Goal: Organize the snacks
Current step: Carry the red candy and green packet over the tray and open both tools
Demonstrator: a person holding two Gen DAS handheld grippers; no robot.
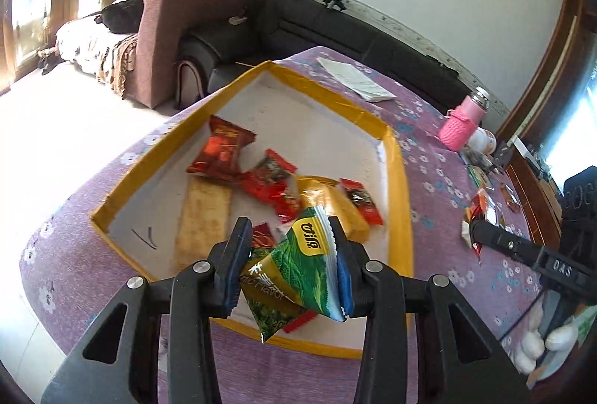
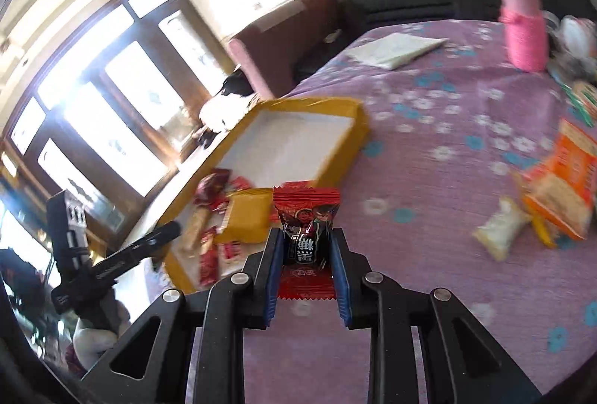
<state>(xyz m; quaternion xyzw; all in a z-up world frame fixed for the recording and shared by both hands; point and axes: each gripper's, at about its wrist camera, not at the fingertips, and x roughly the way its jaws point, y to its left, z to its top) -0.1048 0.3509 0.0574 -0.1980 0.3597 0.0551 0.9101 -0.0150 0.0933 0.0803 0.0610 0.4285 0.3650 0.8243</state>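
While the left gripper (image 1: 289, 264) hangs over the near edge of the yellow-rimmed tray (image 1: 398, 180), its blue pads (image 1: 234, 266) are clamped on a green snack packet (image 1: 298, 273), which is tilted and crumpled between them. Inside the tray lie several snacks — a dark red packet (image 1: 220, 152), smaller red packets (image 1: 272, 180), a yellow packet (image 1: 328, 202) and a long tan bar (image 1: 203, 217). The tray rests on a purple floral tablecloth (image 1: 440, 172).

The right gripper (image 2: 306, 252) is closed narrowly on a small red candy packet (image 2: 306, 213), held upright above the cloth, just beside the tray's corner. To its right, on the cloth, lie an orange packet (image 2: 563, 187) and a pale wrapped snack (image 2: 502, 228) — blurred, so their labels cannot be read. A pink bottle (image 2: 524, 27) and white papers (image 2: 395, 49) stand farther back.
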